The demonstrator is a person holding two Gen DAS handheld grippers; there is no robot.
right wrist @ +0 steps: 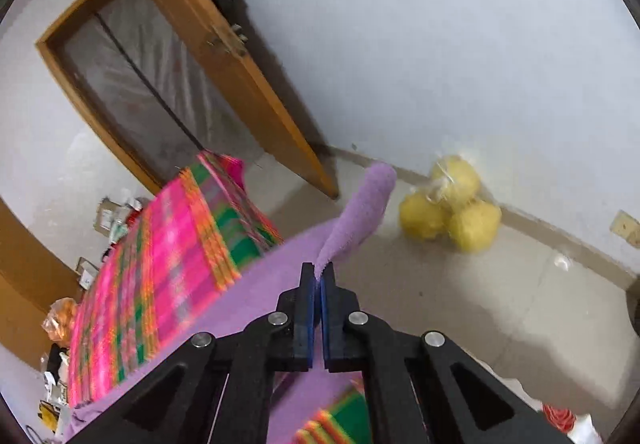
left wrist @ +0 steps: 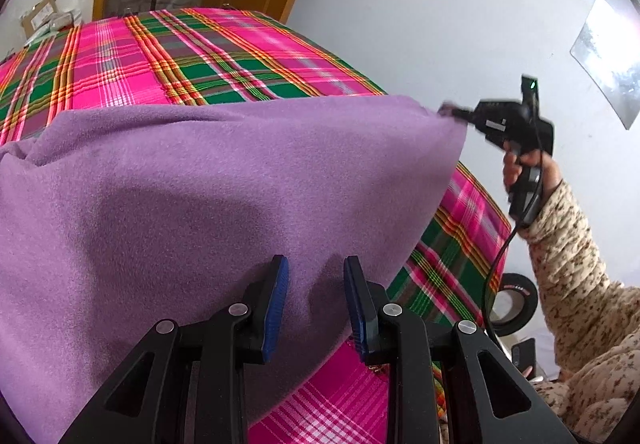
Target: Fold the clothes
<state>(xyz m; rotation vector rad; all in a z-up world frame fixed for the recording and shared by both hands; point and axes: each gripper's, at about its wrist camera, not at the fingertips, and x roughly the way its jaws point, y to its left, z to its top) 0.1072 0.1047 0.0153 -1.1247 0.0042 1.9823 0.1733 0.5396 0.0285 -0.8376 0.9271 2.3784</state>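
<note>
A bed covered with a pink, green and orange checked sheet fills the middle of the room, and most of its near side is overlaid by a purple fleece cloth, which is spread from the near left edge of the bed across to its right edge. The cloth's far right corner is lifted off the bed and pulled out past the right edge, where it is pinched by the right gripper; the jaws are seen pressed together on a narrow tongue of the purple fleece, which sticks up beyond the tips. From the left wrist view the same gripper is seen held in a hand at the end of a speckled beige sleeve, with a black cable hanging from it. The left gripper is held over the near right part of the cloth with its blue pads standing apart; a rise of the fleece lies between them, but whether the pads actually press on it cannot be told. A wooden door stands open beyond the far end of the bed. On the floor by the wall a clear bag of yellow round fruit is seen, and a roll of black tape lies beside the bed's right edge
</note>
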